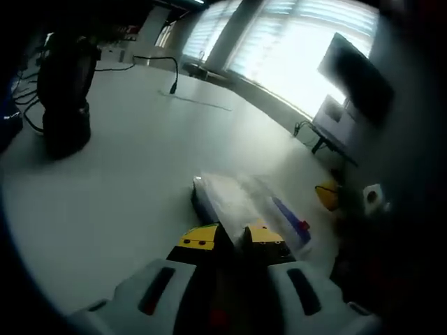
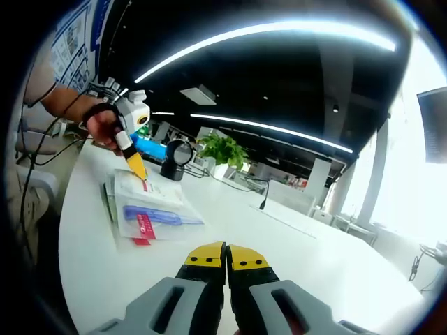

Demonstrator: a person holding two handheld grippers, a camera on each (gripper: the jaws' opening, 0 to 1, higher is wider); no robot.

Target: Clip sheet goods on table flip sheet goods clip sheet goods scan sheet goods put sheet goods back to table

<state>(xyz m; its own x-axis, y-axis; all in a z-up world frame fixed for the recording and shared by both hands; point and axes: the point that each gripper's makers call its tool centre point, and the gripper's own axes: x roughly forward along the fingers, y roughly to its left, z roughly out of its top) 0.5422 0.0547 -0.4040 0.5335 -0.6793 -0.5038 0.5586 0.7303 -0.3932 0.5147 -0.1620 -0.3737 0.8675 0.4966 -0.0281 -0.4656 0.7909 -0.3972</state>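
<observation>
Sheet goods: a flat clear packet (image 2: pixel 150 213) with blue and red print lies on the white table (image 2: pixel 307 258); in the left gripper view the same packet (image 1: pixel 248 209) runs away from the tips, one edge caught there
Left gripper (image 2: pixel 136 167): its yellow tips pinch the near edge of the packet; from the right gripper view the person's hand (image 2: pixel 105 125) holds it, tips down on the packet's far corner
Right gripper (image 2: pixel 226 258): jaws pressed together on nothing, hanging above the table, well apart from the packet
Scanner: a dark stand-shaped device (image 1: pixel 66 91) rests on the table, far from the packet; the round-headed black thing (image 2: pixel 178 157) beyond the packet is probably the same unit, though I can't be sure
Done, I'd judge: the first clip is on, since the left tips have hold of the edge
Left, I'd judge: packet is flat on the table, so the flip, the re-clip, the pass at the scanner and the putting back are all to come
Surroundings: a cable (image 1: pixel 164 66) and bright blinds (image 1: pixel 293 42) beyond the table
</observation>
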